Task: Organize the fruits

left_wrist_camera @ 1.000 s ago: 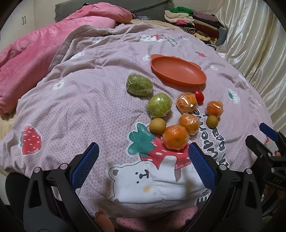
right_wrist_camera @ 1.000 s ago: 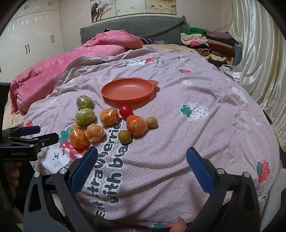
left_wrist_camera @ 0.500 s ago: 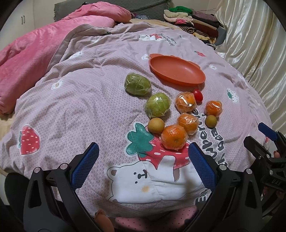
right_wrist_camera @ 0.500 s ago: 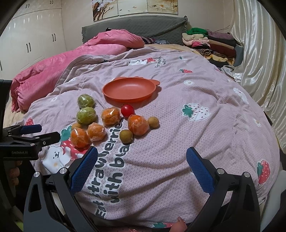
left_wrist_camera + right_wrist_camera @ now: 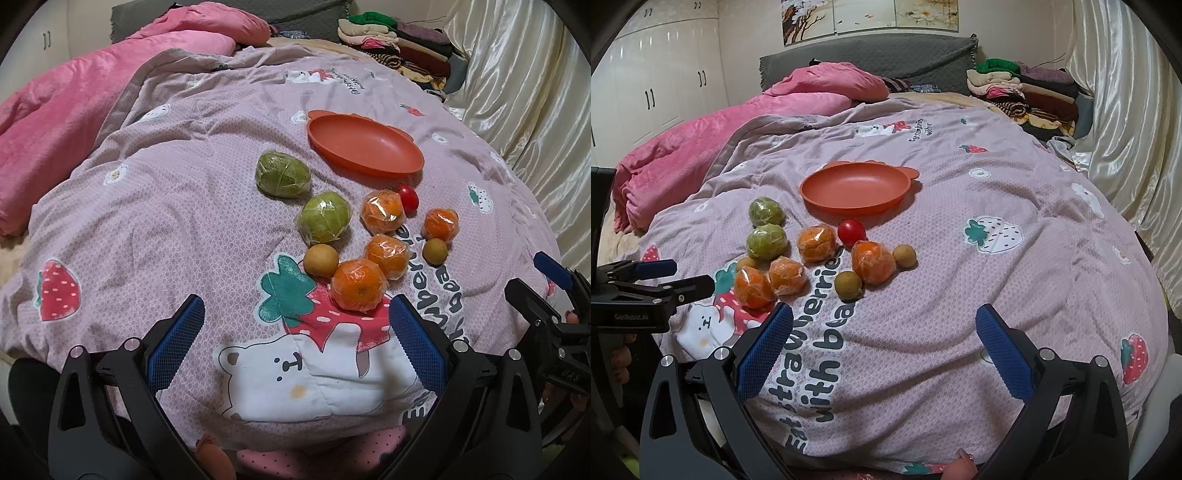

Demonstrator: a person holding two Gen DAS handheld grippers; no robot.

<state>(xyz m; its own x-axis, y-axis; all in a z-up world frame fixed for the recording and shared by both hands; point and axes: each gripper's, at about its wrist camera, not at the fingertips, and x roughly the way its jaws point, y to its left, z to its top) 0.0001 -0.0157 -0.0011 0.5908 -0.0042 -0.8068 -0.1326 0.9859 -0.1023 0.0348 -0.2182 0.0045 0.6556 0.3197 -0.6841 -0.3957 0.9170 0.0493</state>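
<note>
Since nothing is yet held: both tools are seen with jaws spread wide, the left hand-held gripper (image 5: pixel 295 343) and the right hand-held gripper (image 5: pixel 882 350) hovering low over the near edge of the bed (image 5: pixel 1015 206)
Fruit location: a loose cluster is laid on the quilt just in front of the orange plate (image 5: pixel 855 186), which holds nothing
Step judged in hand: a first fruit is to be picked and carried to the plate
Best first target: the nearest wrapped orange (image 5: pixel 357 284) is lined up close ahead of the left tool's right finger
Grip advice: the film wrap is likely slippery, so the jaws should be closed across the widest part, gently
Neighbours in the way: a small brown fruit (image 5: pixel 320 259) and a second wrapped orange (image 5: pixel 387 256) are touching or nearly touching the target and could be nudged
Roll risk: the red tomato (image 5: pixel 851 231) and the two green wrapped fruits (image 5: pixel 765 242) may roll on the soft quilt
Surroundings: a pink blanket (image 5: pixel 713 147) and folded clothes (image 5: pixel 1023 92) are lying well apart from the work
</note>
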